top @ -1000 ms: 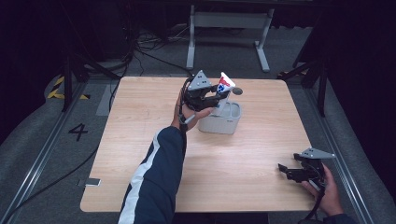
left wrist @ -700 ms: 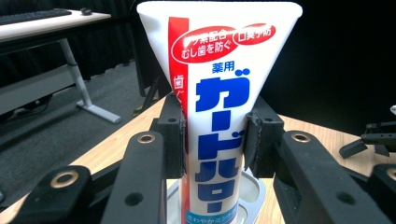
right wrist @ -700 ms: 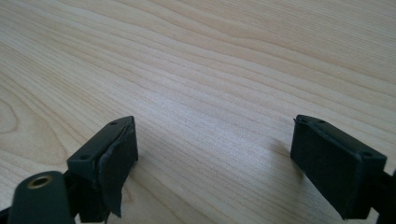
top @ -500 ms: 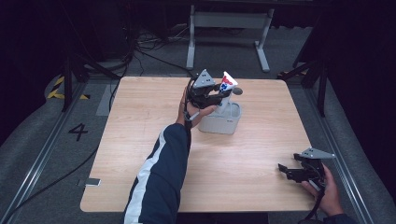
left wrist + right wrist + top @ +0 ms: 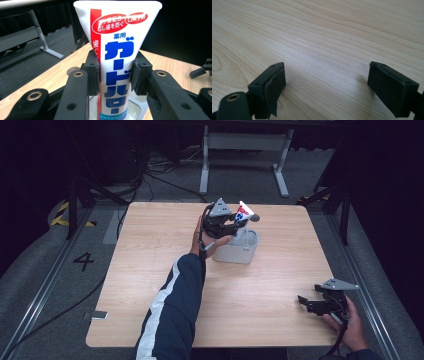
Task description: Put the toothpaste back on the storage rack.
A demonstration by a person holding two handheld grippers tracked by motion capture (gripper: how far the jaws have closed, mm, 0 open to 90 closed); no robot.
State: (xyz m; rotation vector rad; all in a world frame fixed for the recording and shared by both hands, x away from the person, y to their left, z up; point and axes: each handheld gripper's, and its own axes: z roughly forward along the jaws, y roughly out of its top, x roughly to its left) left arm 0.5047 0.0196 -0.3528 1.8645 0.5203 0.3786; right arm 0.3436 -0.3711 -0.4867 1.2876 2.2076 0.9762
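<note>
Left gripper [image 5: 235,222] is clamped on the toothpaste tube [image 5: 243,213]. In the left gripper view both black pads [image 5: 93,72] press flat against the sides of the toothpaste tube [image 5: 116,62], about mid-body, with the wide crimped end up and the narrow cap end pointing down. Tube is white with a red stripe and blue lettering, close to upright, tilted slightly in the high view.

Landmark: the grey container [image 5: 235,251], a small open-top bin on the far half of the wooden table [image 5: 150,270]. The tube sits directly above the container's opening; its lower end goes down toward the inside. In the left gripper view the pale rim of the container [image 5: 136,105] shows just behind the tube's bottom. Can't tell whether the cap end touches the container floor. The left hand [image 5: 210,240] is just beside the container's near-left wall, forearm in a dark sleeve with a white stripe [image 5: 170,315] running back from it toward the near table edge.

Right gripper [image 5: 320,302] is well apart from the container, off toward the near right corner of the table, held low in the right hand [image 5: 350,325]. Its jaws stand wide, nothing between them. The right gripper view shows bare wood grain [image 5: 324,37] between the two pads [image 5: 274,82].
</note>
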